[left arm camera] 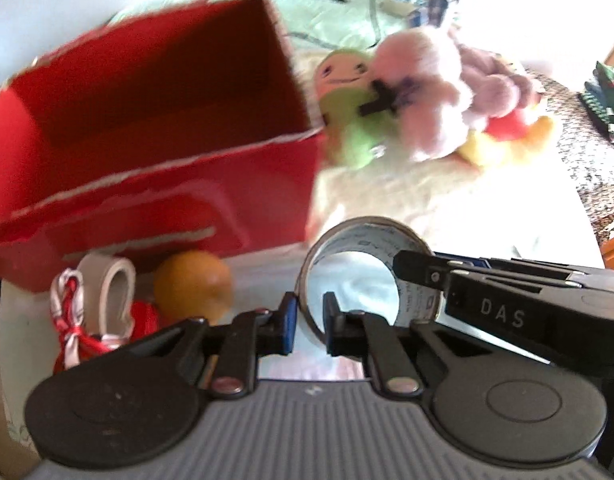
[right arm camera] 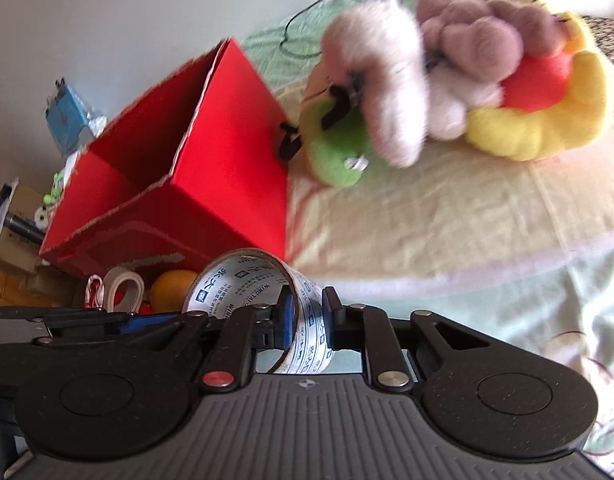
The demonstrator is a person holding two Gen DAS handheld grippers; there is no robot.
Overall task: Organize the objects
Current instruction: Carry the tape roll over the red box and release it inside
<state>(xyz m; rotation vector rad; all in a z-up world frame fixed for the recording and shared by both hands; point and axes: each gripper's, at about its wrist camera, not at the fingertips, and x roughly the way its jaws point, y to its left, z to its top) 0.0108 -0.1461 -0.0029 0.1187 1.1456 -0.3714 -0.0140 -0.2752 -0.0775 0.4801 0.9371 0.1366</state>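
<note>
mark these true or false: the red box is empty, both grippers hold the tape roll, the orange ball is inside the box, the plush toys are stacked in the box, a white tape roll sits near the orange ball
1. The red box looks empty inside. True.
2. The left gripper and the right gripper each have their fingers closed on the wall of the printed tape roll. True.
3. The orange ball is inside the box. False: it lies outside, in front of the box.
4. The plush toys are stacked in the box. False: they are piled on the cloth beside it.
5. A white tape roll stands next to the orange ball. True.
</note>
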